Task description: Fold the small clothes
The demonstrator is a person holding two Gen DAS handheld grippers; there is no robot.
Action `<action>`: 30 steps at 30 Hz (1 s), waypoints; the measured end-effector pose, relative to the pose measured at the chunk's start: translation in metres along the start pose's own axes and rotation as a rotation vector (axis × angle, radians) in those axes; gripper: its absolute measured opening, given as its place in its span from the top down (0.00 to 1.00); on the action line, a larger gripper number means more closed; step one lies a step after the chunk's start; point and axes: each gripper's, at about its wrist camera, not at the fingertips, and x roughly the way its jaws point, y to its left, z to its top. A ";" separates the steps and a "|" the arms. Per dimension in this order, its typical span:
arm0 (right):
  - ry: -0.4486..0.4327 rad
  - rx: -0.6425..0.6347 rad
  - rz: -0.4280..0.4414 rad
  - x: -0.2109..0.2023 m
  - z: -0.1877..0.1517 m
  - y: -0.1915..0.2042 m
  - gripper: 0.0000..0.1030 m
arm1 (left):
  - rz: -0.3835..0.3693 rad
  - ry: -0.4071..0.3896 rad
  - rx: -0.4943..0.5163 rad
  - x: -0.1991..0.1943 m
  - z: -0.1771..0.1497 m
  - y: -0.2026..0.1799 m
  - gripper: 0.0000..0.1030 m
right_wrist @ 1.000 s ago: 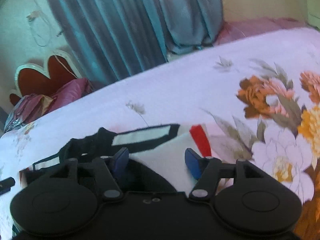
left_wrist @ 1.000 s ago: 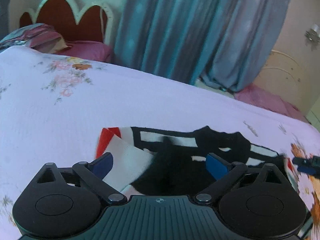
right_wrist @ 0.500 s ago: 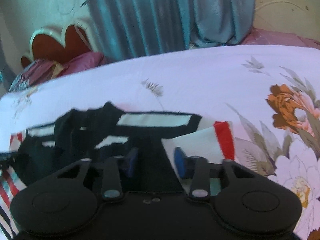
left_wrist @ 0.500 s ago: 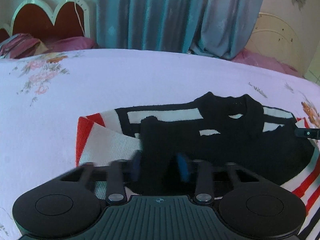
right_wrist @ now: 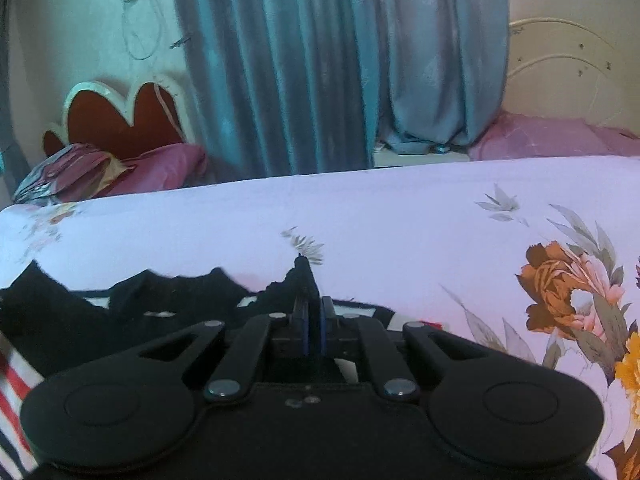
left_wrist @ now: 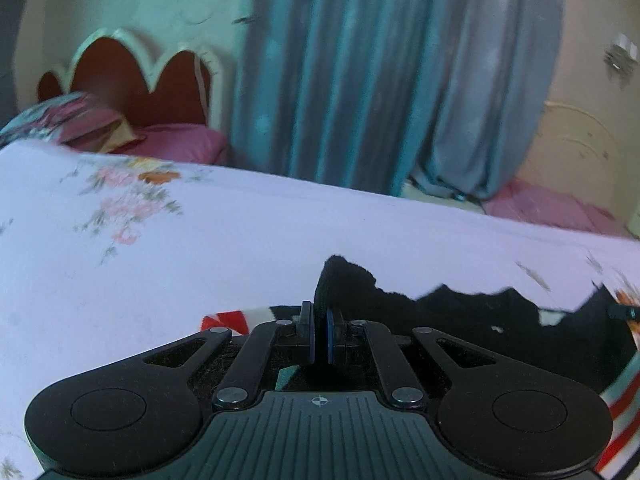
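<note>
both grippers (left_wrist: 320,334) (right_wrist: 313,330) pinching black sweater (left_wrist: 440,320) fabric

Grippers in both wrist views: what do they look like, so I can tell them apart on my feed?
Both are matte black with two round discs, slanted link bars with silver rivets, and blue pads on the fingers. The left gripper has a ribbed dark teal-grey housing with a small white crosshair mark. The right gripper has a plain black, smooth housing. No cables, hands or sleeves show.
</note>
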 end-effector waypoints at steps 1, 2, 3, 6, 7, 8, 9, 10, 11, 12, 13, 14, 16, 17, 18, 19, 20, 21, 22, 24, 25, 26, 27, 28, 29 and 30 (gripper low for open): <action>0.004 0.012 -0.007 0.005 0.000 -0.001 0.95 | 0.011 0.007 -0.006 0.005 -0.002 0.000 0.96; 0.010 0.023 -0.020 0.011 0.000 -0.003 0.95 | 0.026 0.022 -0.002 0.012 -0.005 0.001 0.96; 0.020 0.025 -0.035 0.017 -0.002 -0.003 0.95 | 0.040 0.040 0.001 0.018 -0.010 0.000 0.96; 0.087 0.023 -0.083 0.038 -0.014 -0.007 0.95 | 0.075 0.092 0.016 0.031 -0.027 0.003 0.95; 0.099 0.023 -0.087 0.042 -0.019 -0.010 0.96 | 0.077 0.085 0.026 0.032 -0.029 0.003 0.95; 0.090 0.016 -0.084 0.042 -0.021 -0.010 0.96 | 0.083 0.086 0.040 0.032 -0.028 0.000 0.95; 0.088 0.011 -0.092 0.041 -0.021 -0.008 0.96 | 0.088 0.091 0.050 0.032 -0.026 -0.002 0.95; 0.087 0.012 -0.093 0.040 -0.020 -0.007 0.90 | 0.085 0.091 0.057 0.031 -0.025 -0.003 0.95; 0.084 0.021 -0.086 0.038 -0.019 -0.007 0.85 | 0.085 0.088 0.062 0.029 -0.023 -0.004 0.95; 0.071 0.027 -0.083 0.033 -0.017 -0.006 0.79 | 0.087 0.086 0.066 0.027 -0.022 -0.004 0.90; 0.056 0.022 -0.089 0.029 -0.016 -0.003 0.76 | 0.093 0.082 0.062 0.024 -0.021 -0.003 0.85; 0.040 0.013 -0.091 0.024 -0.014 -0.003 0.75 | 0.104 0.077 0.051 0.019 -0.020 -0.001 0.67; 0.013 0.009 -0.078 0.012 -0.010 0.000 0.75 | 0.122 0.040 0.021 0.006 -0.021 0.004 0.45; 0.004 0.006 -0.063 0.006 -0.008 0.003 0.75 | 0.131 0.016 0.020 -0.001 -0.021 0.006 0.44; 0.001 0.005 -0.049 0.002 -0.006 0.006 0.75 | 0.121 0.006 0.026 -0.007 -0.021 0.005 0.44; 0.001 0.002 -0.029 0.000 -0.004 0.009 0.75 | 0.097 0.003 0.033 -0.013 -0.022 0.003 0.44; 0.006 -0.007 -0.009 -0.002 -0.004 0.014 0.75 | 0.071 0.004 0.049 -0.017 -0.023 0.000 0.44; 0.015 -0.018 0.011 -0.003 -0.006 0.020 0.75 | 0.042 0.005 0.076 -0.020 -0.025 -0.007 0.44; 0.025 -0.026 0.028 -0.003 -0.007 0.025 0.75 | 0.010 0.010 0.105 -0.021 -0.027 -0.014 0.44; 0.061 -0.052 0.063 0.002 -0.014 0.040 0.75 | -0.040 0.034 0.153 -0.019 -0.033 -0.029 0.44; 0.073 -0.067 0.073 0.005 -0.017 0.046 0.75 | -0.055 0.046 0.163 -0.019 -0.037 -0.035 0.44; 0.086 -0.085 0.081 0.007 -0.021 0.052 0.75 | -0.062 0.056 0.171 -0.018 -0.041 -0.039 0.44; 0.100 -0.107 0.088 0.009 -0.026 0.059 0.75 | -0.063 0.065 0.181 -0.016 -0.046 -0.043 0.44; 0.109 -0.125 0.095 0.009 -0.030 0.063 0.76 | -0.057 0.074 0.191 -0.015 -0.049 -0.045 0.44; 0.117 -0.143 0.101 0.009 -0.034 0.067 0.76 | -0.044 0.091 0.206 -0.011 -0.054 -0.045 0.44; 0.124 -0.166 0.107 0.009 -0.038 0.072 0.77 | -0.025 0.107 0.217 -0.008 -0.059 -0.044 0.44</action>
